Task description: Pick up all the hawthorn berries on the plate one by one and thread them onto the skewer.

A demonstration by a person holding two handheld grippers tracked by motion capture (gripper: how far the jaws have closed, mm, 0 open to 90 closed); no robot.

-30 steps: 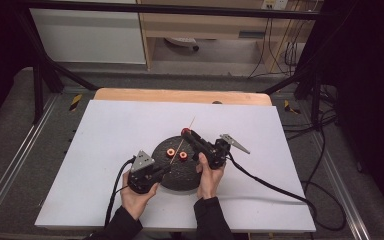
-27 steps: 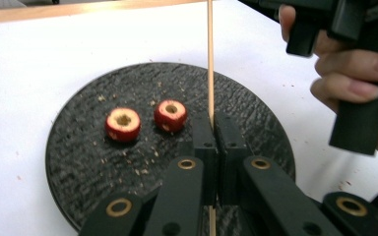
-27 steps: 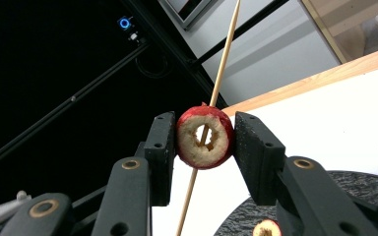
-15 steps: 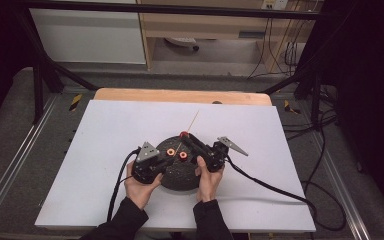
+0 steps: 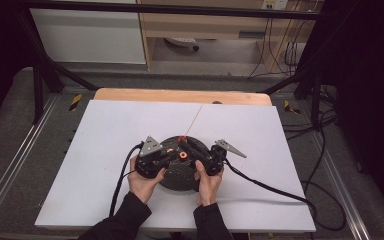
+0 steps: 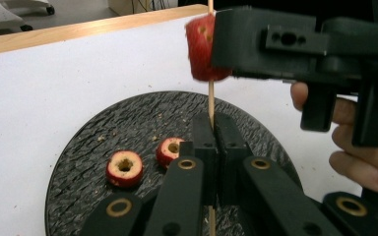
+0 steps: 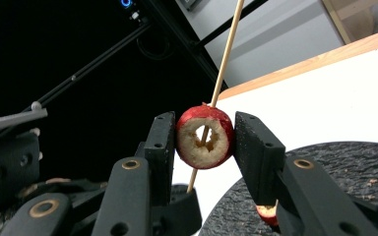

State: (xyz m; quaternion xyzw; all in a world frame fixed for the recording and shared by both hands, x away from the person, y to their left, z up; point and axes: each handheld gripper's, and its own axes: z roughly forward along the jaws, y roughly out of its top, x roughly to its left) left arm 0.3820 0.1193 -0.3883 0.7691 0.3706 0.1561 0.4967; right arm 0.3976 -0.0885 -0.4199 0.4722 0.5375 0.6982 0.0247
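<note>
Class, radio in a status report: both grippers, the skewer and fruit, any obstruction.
Left gripper shut on skewer. Right gripper shut on cored red fruit, skewer through its hole. Two more fruits on black plate. Nothing in the way.

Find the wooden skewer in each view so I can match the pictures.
High view: the skewer is a thin line running up from the plate across the white table.
Left gripper view: upright at centre, pinched in the left gripper, passing behind the fruit ring.
Right gripper view: slanting up from centre, threaded through the fruit ring held by the right gripper.
Shared landmark: the plate.
</note>
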